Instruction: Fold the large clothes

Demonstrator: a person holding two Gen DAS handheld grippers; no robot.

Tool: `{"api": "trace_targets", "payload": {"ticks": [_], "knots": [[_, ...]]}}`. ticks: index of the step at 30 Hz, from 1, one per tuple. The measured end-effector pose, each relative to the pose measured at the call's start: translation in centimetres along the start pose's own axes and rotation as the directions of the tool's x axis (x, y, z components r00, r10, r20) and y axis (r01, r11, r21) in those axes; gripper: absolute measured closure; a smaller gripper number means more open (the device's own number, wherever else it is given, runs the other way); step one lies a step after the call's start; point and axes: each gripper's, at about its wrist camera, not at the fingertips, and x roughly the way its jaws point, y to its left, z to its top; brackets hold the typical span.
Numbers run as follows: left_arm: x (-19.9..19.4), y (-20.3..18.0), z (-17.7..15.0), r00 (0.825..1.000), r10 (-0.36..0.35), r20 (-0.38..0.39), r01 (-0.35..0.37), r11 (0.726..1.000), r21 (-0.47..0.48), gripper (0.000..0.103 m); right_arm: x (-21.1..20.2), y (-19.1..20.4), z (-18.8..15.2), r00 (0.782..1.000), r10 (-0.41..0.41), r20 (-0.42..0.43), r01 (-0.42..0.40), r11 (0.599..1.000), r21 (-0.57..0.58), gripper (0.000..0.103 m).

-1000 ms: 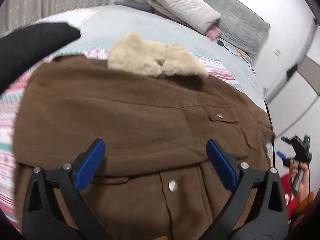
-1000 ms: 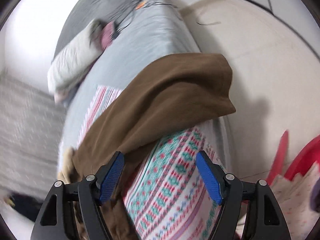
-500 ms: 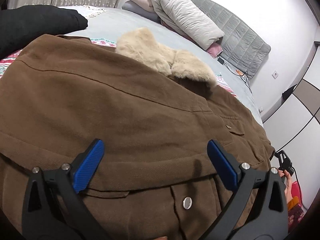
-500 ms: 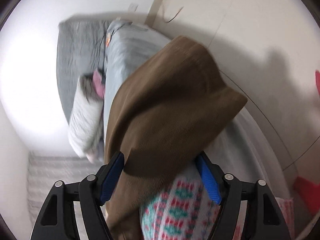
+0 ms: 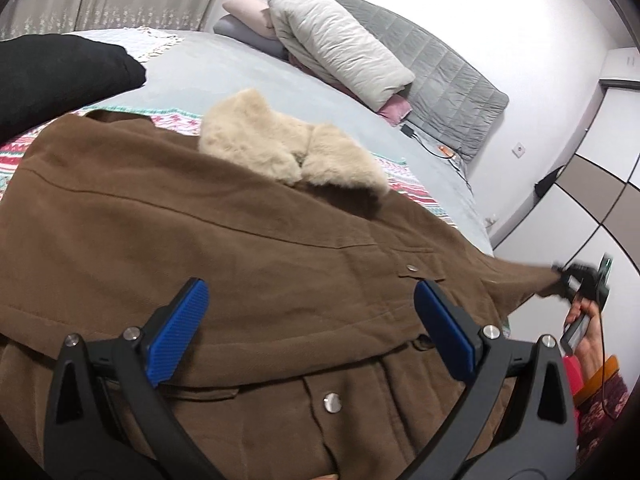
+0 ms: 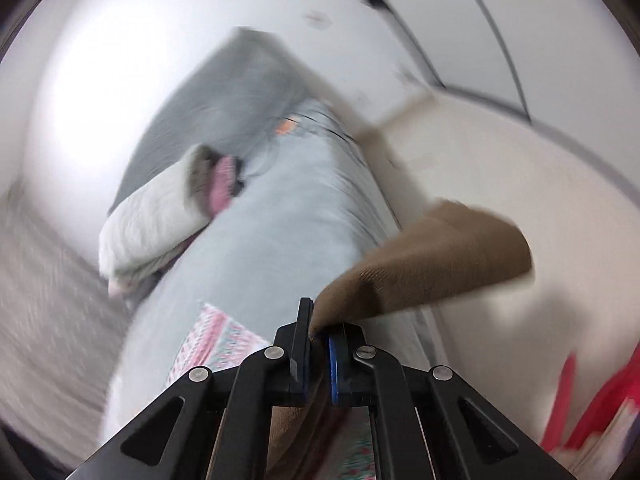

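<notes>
Writing or brand marks cannot be read anywhere in either view. One brown coat [image 5: 248, 264] lies spread across the bed [image 5: 240, 76], front side up, on a patterned blanket [image 5: 16, 160] striped in red, white and teal. Its cream fur collar [image 5: 288, 148] sits at the far end, toward the headboard [image 5: 448, 88]. Three metal snap buttons show on the coat: one on the front placket [image 5: 332, 403] between the near fingers, one on a chest pocket flap [image 5: 411, 268], and a dull one at the right near the waist seam.

The left gripper [image 5: 312, 332] hovers just above the coat's lower front with its two blue-padded fingers spread wide, holding nothing.

The right gripper [image 6: 318, 354] is clenched on a brown sleeve [image 6: 432, 268] of the coat; the fabric is pinched between the closed pads and the cuff end flares out past them over the floor beside the bed. In the left wrist view the same gripper [image 5: 564, 284] appears off the right edge of the bed, pulling the sleeve out taut.

At the head of the bed lie a folded white quilt [image 5: 340, 52] and two pillows beside it, one pink, one grey. One black garment [image 5: 52, 76] rests on the far left. The right wrist view is blurred.
</notes>
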Motion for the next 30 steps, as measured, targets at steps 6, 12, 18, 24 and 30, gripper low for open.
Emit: {"api": "trace_targets", "payload": {"ticks": [6,12,18,24,30], "knots": [[-0.7,-0.6,0.6,0.999,-0.052,0.005,0.052,0.998,0.019,0.001,-5.9,12.1,-1.0,0.988,0.153,0.026,-0.135,0.932,-0.335,0.098],[-1.0,0.0,0.8,0.989,-0.147,0.005,0.147,0.989,-0.018,0.001,-8.8,22.6,-8.6,0.943,0.288,-0.165,-0.328,0.73,-0.6,0.097],[-0.8,1.2,0.7,0.982,-0.186,0.003,0.186,0.98,-0.07,0.001,-9.3,27.0,-20.6,0.827,0.284,-0.485,-0.56,0.499,-0.662,0.09],[-0.6,1.7,0.7,0.987,-0.157,-0.009,0.156,0.984,-0.084,0.002,-5.1,26.2,-31.9,0.653,-0.018,-0.757,-0.7,0.368,-0.612,0.05],[-0.2,-2.3,0.5,0.998,-0.034,-0.056,0.04,0.994,0.101,0.003,-5.2,22.3,-29.6,0.671,0.037,-0.741,-0.631,0.554,-0.543,0.05]]}}
